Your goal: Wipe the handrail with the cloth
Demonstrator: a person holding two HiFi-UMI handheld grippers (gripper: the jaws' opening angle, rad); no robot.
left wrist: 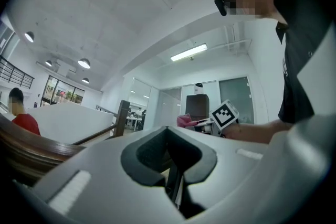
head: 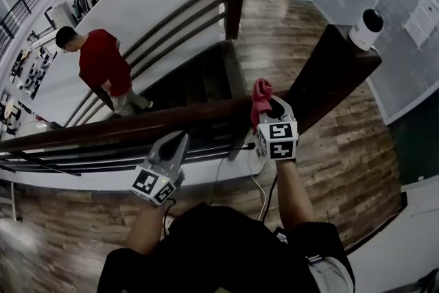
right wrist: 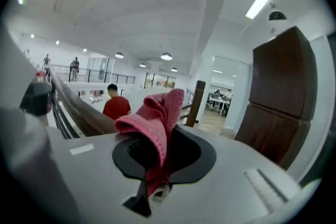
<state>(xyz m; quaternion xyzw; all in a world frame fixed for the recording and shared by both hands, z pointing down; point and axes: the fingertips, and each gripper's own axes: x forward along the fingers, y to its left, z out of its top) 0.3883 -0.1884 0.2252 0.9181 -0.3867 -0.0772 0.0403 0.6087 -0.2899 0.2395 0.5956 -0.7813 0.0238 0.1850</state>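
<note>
At handrail (head: 137,125), right tongs (right wrist: 151,189) pinching pink cloth (right wrist: 157,113)

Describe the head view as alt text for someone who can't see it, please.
Seen from above, the right gripper clamps a pink cloth at a dark wooden handrail. The left gripper, shut and empty, hovers by the rail further left. Beyond the rail, a person in a red shirt is on the stairs.
</note>
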